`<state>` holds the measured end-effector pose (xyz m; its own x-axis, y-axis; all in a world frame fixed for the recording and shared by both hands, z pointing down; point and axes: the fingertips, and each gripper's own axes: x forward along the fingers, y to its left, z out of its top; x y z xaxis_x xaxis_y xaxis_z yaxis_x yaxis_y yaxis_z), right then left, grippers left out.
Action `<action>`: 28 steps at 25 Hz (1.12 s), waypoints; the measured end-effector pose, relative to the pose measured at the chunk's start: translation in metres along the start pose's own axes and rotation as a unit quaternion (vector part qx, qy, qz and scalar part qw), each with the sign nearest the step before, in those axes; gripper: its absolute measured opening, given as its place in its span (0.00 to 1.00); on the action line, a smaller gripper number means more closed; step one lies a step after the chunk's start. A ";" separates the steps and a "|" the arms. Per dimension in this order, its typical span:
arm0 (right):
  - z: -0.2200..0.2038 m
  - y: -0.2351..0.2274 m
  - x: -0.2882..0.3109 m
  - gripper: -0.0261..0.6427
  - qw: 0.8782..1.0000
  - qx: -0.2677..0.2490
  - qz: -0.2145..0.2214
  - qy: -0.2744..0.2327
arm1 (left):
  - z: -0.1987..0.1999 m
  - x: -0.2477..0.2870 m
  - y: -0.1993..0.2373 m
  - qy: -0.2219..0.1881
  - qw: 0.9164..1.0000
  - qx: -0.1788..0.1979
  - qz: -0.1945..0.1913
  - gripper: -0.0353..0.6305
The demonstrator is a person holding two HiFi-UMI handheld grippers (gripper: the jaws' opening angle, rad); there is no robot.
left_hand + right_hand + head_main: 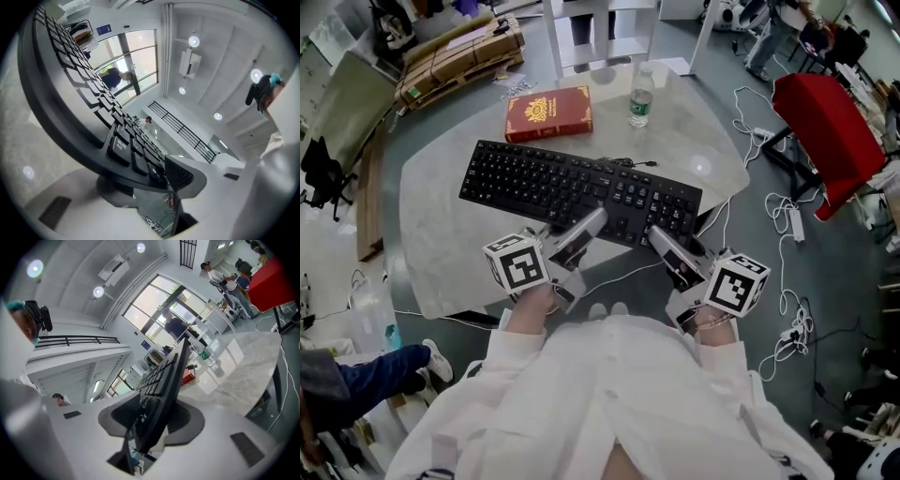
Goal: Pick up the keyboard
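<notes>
1. The pale marbled worktop (431, 197) carries everything. The person stands at its near edge, and its far part holds a few loose things.
2. The black keyboard (572, 187) lies aslant across the middle of the worktop with its long front edge towards the person. It looks to be resting on the surface. Whether that front edge has begun to lift I cannot tell.
3. The left tool (589, 228) is clenched on the keyboard's front edge near the middle, with one pad over the keys and one beneath. The right tool (664, 240) is clamped on the same edge farther along, towards the number pad. I judge the grasp to be made and the lift to be the step in hand.
4. The next move calls for both tools to rise together and level, so the long board neither twists nor slips from the two narrow bites.
5. The red book (548, 114) lies just behind the keyboard, apart from it.
6. The water bottle (641, 97) stands upright beside the book.
7. The keyboard's thin cable (630, 162) trails off its far edge. It could drag as the board comes up.
</notes>
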<state>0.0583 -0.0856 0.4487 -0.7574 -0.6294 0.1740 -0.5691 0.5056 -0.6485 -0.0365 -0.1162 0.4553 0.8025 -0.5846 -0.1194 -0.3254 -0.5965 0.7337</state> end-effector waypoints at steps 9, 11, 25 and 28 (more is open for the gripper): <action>0.007 0.009 0.001 0.27 0.999 -0.029 0.023 -0.017 | 0.008 0.000 -0.007 -0.016 0.999 0.031 -0.018 0.33; 0.008 0.012 0.001 0.27 0.999 -0.040 0.030 -0.018 | 0.009 -0.001 -0.009 -0.018 0.999 0.035 -0.020 0.33; 0.009 0.013 0.001 0.27 0.997 -0.051 0.045 -0.025 | 0.009 -0.002 -0.012 -0.024 0.998 0.051 -0.031 0.33; 0.008 0.011 0.001 0.27 0.998 -0.047 0.043 -0.024 | 0.009 -0.001 -0.013 -0.011 0.998 0.057 -0.026 0.33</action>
<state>0.0540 -0.0857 0.4356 -0.7899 -0.6076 0.0825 -0.5316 0.6115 -0.5860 -0.0375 -0.1128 0.4401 0.8095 -0.5617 -0.1705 -0.3390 -0.6844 0.6455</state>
